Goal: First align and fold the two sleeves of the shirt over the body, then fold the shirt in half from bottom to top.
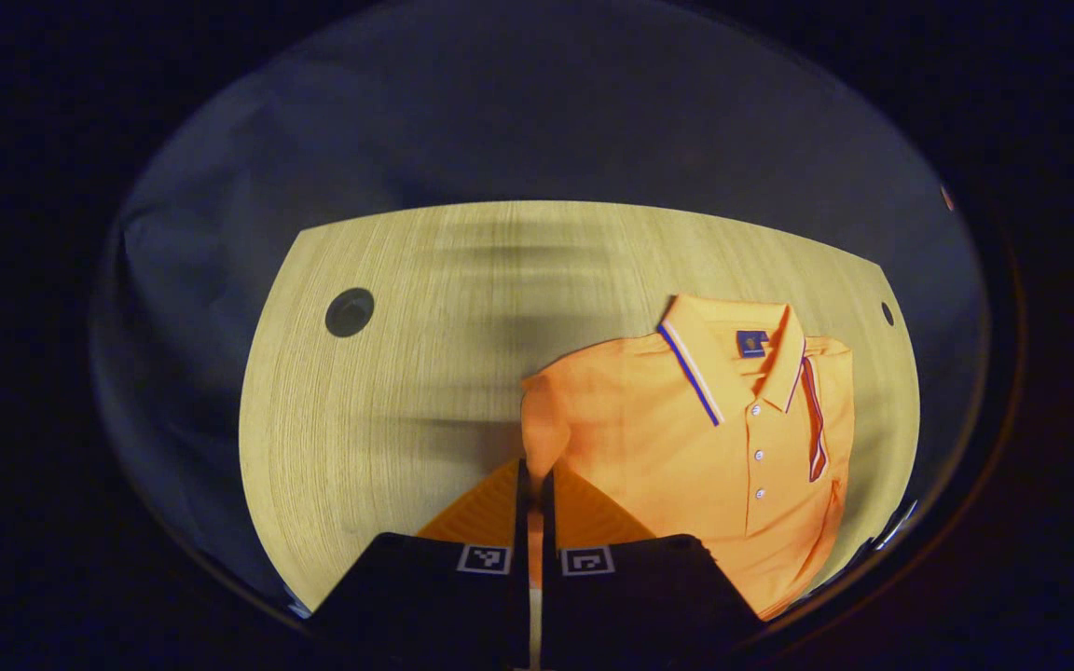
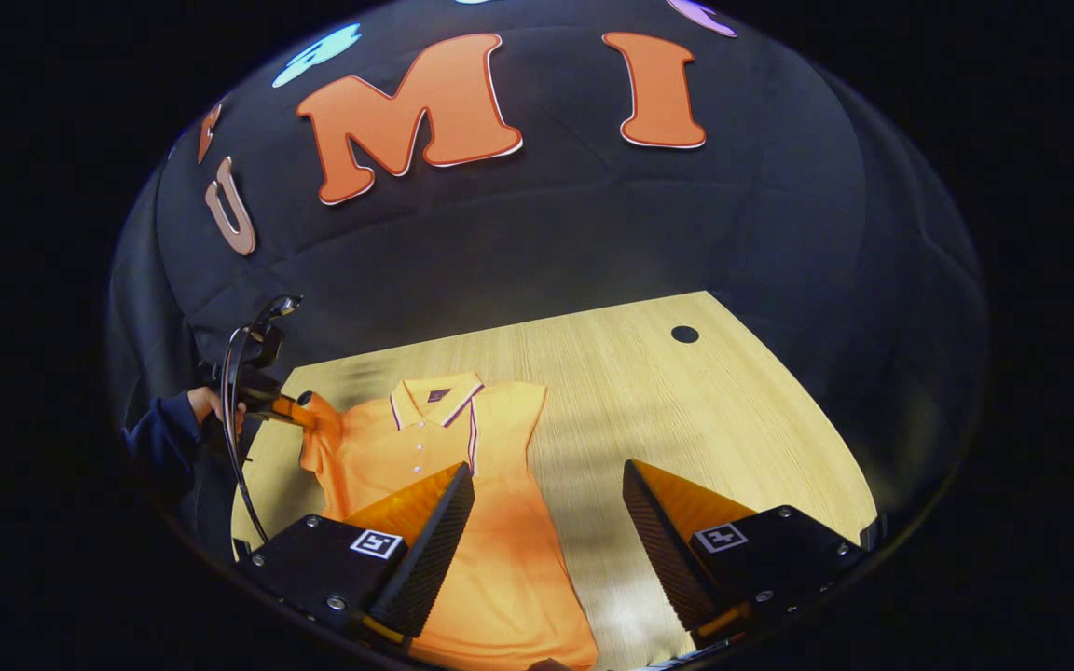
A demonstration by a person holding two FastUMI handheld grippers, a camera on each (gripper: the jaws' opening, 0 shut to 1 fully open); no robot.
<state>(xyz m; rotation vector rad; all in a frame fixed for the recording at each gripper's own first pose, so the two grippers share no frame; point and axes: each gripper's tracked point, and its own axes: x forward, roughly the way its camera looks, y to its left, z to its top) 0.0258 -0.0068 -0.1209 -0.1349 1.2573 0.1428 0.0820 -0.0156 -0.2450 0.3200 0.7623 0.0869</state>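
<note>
My left gripper (image 1: 533, 485) has its jaws pinched on the sleeve (image 2: 321, 424) of the shirt (image 2: 481, 522) lying on the tabletop (image 2: 686, 419); my right gripper (image 2: 546, 513) hangs open above it. A thin pinch could slip, dropping the sleeve crooked.

Shirt (image 2: 462, 503) flat on the table (image 2: 686, 419), collar (image 2: 434, 396) toward twelve o'clock, hem toward six, in the right gripper view. Right sleeve folded over the body, along the placket. Left sleeve (image 2: 323, 429) out at nine o'clock, lifted off the table, pinched in the left gripper (image 2: 304, 403), with a hand (image 2: 211, 405) just behind it. Right gripper (image 2: 546, 522) at six o'clock, fingers well apart, one above the shirt's body, the other above bare table. Round hole (image 2: 684, 334) in the table at one o'clock, well apart from the shirt. In the left gripper view, shirt (image 1: 714, 447) at three o'clock, left gripper (image 1: 533, 503) at six, second hole (image 1: 350, 312) at ten.
</note>
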